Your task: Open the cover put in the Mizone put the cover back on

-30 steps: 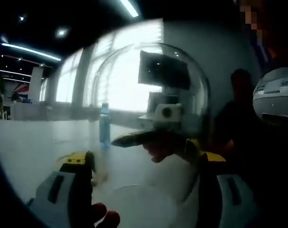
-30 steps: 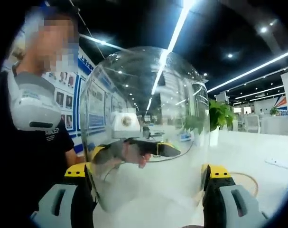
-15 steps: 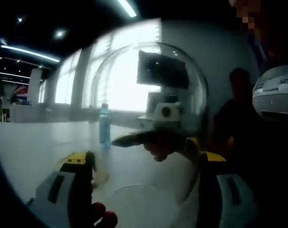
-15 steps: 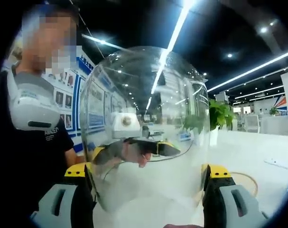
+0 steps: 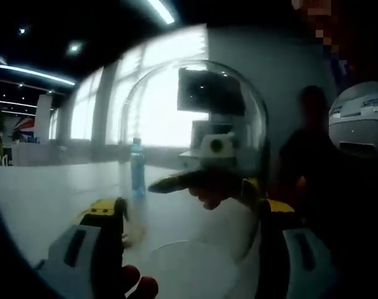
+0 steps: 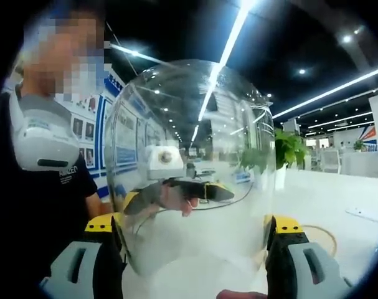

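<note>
In the right gripper view, the clear cover (image 6: 192,168) is clamped between the jaws of the right gripper (image 6: 192,240), one jaw on each side wall, and is held up off the white table (image 6: 344,199). In the left gripper view, the left gripper (image 5: 189,218) is seen open, its jaws spread apart with nothing between them, and the cover (image 5: 195,118) lies at 12 o'clock. The blue bottle (image 5: 137,167) stands upright on the table (image 5: 45,199) at 11 o'clock, beside the cover's left edge.
</note>
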A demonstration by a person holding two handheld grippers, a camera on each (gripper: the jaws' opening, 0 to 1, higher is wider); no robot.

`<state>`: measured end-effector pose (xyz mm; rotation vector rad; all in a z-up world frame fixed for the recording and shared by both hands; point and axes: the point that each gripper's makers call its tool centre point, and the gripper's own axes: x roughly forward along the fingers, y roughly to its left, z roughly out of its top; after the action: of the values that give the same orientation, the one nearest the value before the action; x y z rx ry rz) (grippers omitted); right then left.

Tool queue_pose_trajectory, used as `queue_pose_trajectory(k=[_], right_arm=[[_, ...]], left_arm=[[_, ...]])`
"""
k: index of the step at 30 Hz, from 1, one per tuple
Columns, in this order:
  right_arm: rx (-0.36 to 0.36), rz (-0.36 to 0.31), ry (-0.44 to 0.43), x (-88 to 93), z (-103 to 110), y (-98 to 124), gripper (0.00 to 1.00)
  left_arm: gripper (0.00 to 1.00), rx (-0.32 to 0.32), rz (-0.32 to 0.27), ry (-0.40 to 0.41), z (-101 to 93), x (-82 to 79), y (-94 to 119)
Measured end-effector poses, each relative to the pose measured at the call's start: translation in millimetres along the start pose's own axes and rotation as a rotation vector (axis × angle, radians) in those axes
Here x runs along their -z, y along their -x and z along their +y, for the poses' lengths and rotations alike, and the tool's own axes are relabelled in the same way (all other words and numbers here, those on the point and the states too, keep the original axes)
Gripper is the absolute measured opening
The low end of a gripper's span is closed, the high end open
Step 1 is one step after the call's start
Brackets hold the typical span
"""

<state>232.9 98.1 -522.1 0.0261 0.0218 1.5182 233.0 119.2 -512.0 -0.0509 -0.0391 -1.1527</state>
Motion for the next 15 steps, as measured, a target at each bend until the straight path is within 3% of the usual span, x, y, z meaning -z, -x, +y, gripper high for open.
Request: queue_pose_trajectory(k=[4, 7, 15], right_arm=[[0.002, 0.004, 0.002, 0.0, -0.5, 1.1, 0.9], [0.028, -0.043, 0.002, -10.6, -5.8, 11.5, 0.9], [0.077, -0.018, 0.008, -3.0, -6.9, 28.7, 0.9]], left_arm=[[0.75, 0.003, 0.0, 0.001, 0.6, 0.1, 0.0], [0.75, 0.005, -0.003, 0.001, 1.3, 0.0, 0.8], [0.74, 0.009, -0.002, 0.002, 3.2, -1.1, 2.5]])
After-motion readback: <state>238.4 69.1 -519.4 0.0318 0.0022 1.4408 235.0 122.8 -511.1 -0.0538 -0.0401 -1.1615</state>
